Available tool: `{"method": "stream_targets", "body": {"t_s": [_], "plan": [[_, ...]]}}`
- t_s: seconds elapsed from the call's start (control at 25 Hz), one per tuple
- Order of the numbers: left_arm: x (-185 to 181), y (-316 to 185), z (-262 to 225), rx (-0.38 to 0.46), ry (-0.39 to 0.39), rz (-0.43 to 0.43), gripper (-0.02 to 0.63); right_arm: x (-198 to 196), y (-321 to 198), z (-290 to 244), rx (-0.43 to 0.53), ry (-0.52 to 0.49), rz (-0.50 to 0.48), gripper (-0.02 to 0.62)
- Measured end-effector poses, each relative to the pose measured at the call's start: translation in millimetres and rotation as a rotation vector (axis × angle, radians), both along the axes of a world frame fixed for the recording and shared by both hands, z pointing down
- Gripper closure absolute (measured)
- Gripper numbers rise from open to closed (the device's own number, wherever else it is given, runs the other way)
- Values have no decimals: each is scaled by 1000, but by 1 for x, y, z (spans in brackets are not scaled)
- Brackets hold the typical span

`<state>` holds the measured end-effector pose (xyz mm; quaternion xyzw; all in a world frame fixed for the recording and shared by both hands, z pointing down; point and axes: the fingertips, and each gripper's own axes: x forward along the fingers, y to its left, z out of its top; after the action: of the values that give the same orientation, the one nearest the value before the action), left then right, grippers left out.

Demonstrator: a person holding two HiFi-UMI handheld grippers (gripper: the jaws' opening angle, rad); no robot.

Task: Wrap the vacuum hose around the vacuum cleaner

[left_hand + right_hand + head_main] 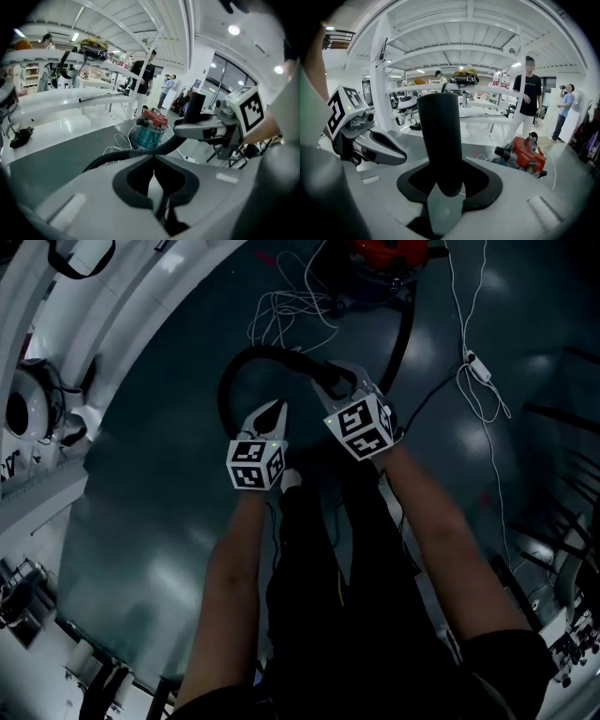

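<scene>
Vacuum cleaner (386,257) sits well out ahead of both sets of jaws. The black hose (246,354) curves round in front of them, and the right gripper (330,381) has its jaws clamped on the hose's stiff end. Left gripper (277,411) is just beside it, jaws squeezed together, nothing between them.

The left claw (153,163) is closed and empty; beyond it the black hose (117,157) curves toward the vacuum cleaner (149,129).

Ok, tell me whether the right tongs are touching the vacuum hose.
Touching. The right gripper view shows the black vacuum hose standing up between the right tongs, with both jaws pressed against its sides.
</scene>
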<state>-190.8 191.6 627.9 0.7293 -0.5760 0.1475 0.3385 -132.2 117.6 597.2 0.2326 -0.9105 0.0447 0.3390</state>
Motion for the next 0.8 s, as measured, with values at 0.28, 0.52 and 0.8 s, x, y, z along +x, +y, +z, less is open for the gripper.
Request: {"method": "stream_targets", "body": {"t_s": [0.28, 0.52, 0.8], "plan": [[-5, 29, -86, 57, -5, 11, 595, -1, 30, -103, 57, 3, -64, 453], [-19, 52, -148, 132, -41, 35, 595, -3, 56, -166, 86, -10, -72, 453], [-7, 52, -203, 250, -101, 134, 587, -14, 72, -229, 110, -58, -83, 453]]}}
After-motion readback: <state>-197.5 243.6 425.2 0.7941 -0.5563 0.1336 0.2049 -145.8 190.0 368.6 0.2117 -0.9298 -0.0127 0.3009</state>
